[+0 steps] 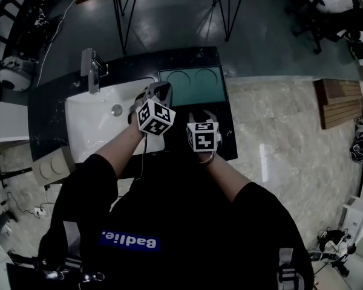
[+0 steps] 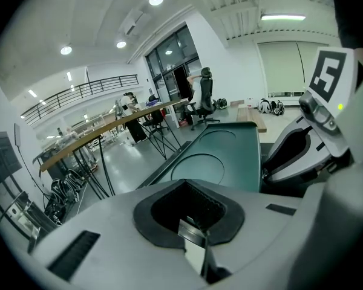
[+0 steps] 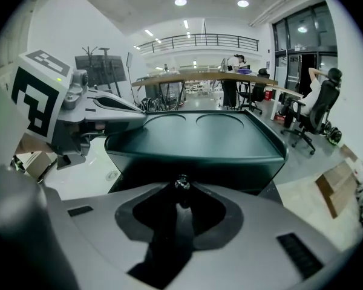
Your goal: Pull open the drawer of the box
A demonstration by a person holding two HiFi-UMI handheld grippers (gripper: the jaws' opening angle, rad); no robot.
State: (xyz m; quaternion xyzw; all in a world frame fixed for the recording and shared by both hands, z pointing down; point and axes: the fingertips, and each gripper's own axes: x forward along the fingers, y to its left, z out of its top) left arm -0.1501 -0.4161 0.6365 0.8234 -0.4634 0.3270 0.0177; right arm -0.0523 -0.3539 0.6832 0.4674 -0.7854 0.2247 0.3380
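From the head view, the person stands at a dark counter (image 1: 51, 104) with a white sink (image 1: 94, 119) set into its left part and a faucet (image 1: 92, 71) at the sink's far edge. The box (image 1: 190, 83), green-topped with two rings marked on it, sits on the counter just right of the sink. The left gripper (image 1: 159, 92) hangs over the sink's right end, near the box's left near corner. The right gripper (image 1: 202, 115) points at the near side of the box, and its marker cube lies nearer the person.

In the left gripper view, the jaws are drawn together with nothing between them. Only their dark ribbed pad and a shiny strip show in the recess. The box lies ahead and slightly right, apart from the jaw tips, and the right gripper rises at the right edge.

In the right gripper view, the jaws are closed onto a small metal knob (image 3: 181, 183) on the box's dark near face, just under the green top's lip. The knob sits right at the jaw tips. Whether the drawer has come out at all cannot be told from here. The left gripper is at the left, over the sink. A long table (image 3: 230, 77) and an office chair (image 3: 317, 110) stand far behind.
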